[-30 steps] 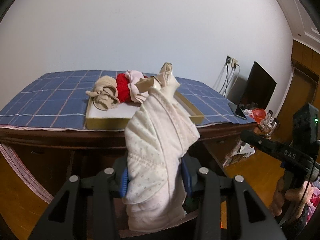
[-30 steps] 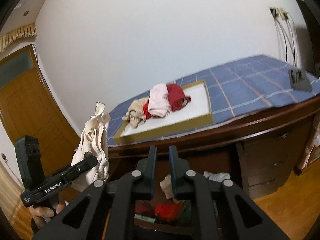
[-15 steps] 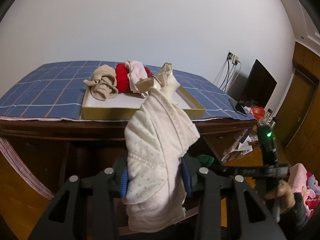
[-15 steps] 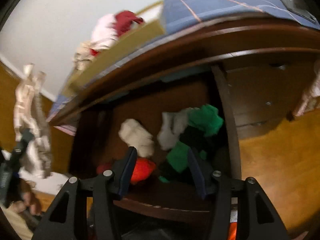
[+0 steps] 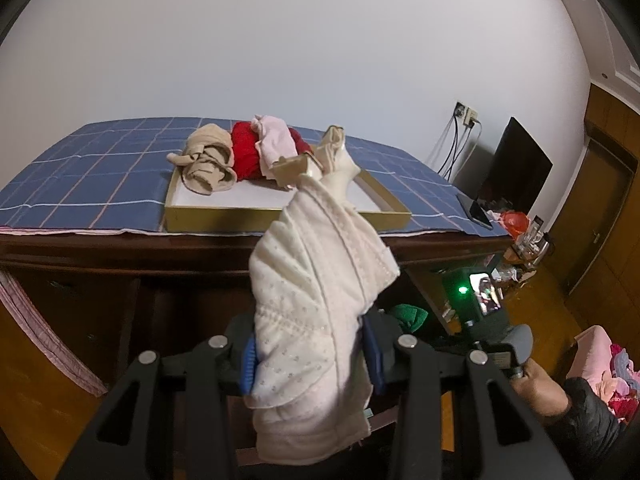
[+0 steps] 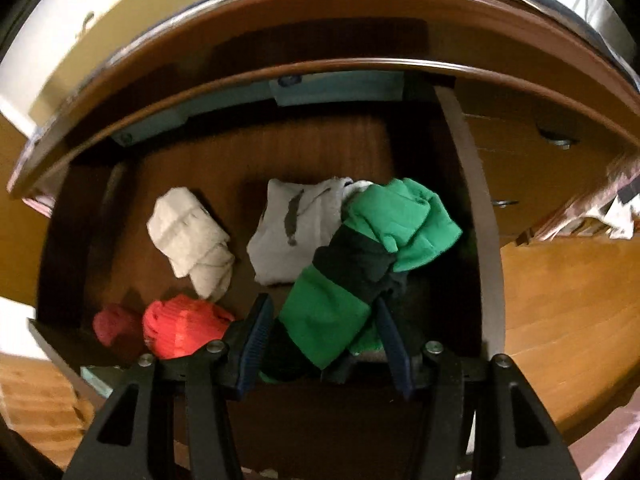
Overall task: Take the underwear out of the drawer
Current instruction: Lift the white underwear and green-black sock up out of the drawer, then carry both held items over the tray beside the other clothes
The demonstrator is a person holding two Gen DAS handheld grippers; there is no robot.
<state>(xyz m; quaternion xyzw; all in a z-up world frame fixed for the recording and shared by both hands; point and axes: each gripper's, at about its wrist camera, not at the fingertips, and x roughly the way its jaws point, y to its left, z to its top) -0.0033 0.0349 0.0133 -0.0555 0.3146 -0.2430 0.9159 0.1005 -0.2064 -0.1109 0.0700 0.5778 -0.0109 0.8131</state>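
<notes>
My left gripper is shut on a cream dotted underwear and holds it up in front of the dresser. A gold tray on the dresser top holds beige, red and pink garments. My right gripper is open over the pulled-out drawer, its fingers on either side of a green and black garment. The drawer also holds a cream roll, a grey piece, an orange-red roll and a dark red one.
A blue checked cloth covers the dresser top. A dark monitor and a phone stand at its right end. Cables hang from a wall socket. The right gripper's handle and the person's hand show at lower right. Wooden floor lies around.
My right gripper has tipped down into the drawer, opened and closed in around the green and black garment. My left gripper has risen slightly with the cream underwear.
</notes>
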